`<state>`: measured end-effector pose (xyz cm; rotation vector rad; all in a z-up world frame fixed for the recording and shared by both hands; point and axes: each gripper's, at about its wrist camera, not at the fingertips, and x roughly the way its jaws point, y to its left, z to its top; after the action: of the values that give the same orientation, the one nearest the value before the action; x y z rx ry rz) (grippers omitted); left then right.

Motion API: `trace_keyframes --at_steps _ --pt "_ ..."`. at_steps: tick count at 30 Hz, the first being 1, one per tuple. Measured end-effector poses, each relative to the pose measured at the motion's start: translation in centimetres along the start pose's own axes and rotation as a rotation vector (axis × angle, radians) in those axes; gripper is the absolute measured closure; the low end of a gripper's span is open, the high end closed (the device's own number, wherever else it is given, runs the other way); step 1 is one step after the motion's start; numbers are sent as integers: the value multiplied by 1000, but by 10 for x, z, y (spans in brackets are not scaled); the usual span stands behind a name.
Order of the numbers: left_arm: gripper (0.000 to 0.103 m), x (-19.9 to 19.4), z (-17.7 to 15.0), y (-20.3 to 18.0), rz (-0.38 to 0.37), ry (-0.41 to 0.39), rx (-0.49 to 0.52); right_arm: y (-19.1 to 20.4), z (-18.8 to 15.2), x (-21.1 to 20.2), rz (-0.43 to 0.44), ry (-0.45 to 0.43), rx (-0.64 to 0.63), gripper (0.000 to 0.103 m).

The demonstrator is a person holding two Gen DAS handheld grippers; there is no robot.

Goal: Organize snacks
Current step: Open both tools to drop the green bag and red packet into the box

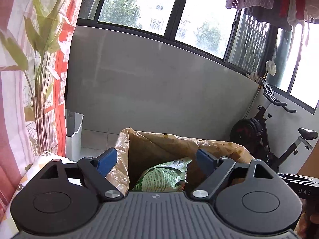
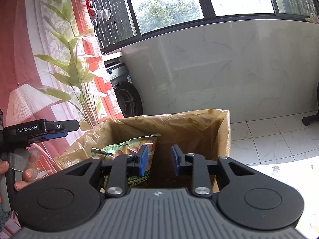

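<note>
A cardboard box lined with a yellowish plastic bag (image 1: 159,139) (image 2: 199,127) stands right in front of both grippers. Inside it lies a green snack bag (image 1: 163,177) (image 2: 123,145), leaning toward the box's left side in the right wrist view. My left gripper (image 1: 155,161) hangs over the box with its blue pads spread wide; the snack bag lies below and between them, untouched. My right gripper (image 2: 159,159) stands a little open over the box's dark interior with nothing between its pads. The left gripper (image 2: 65,132) also shows at the far left, held by a hand (image 2: 26,175).
A white bin (image 1: 73,131) stands on the tiled floor left of the box, and an exercise bike (image 1: 279,139) to its right. A washing machine (image 2: 125,91) sits by the grey wall. A floral tablecloth (image 2: 279,171) covers the surface under the box.
</note>
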<state>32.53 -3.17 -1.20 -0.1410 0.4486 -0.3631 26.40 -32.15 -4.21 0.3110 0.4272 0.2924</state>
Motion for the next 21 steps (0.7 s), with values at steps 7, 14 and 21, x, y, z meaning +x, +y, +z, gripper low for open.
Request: trace_keyframes --at_steps 7,14,21 --pt "15 -46 -12 -14 11 -2 84 7 -12 -45 42 -27 -36 55" --pt "15 -85 -45 -15 12 12 132 16 -43 -90 54 -38 -74 28" --pt "16 -101 -93 -12 36 34 127 18 -98 -102 25 41 -115 25"
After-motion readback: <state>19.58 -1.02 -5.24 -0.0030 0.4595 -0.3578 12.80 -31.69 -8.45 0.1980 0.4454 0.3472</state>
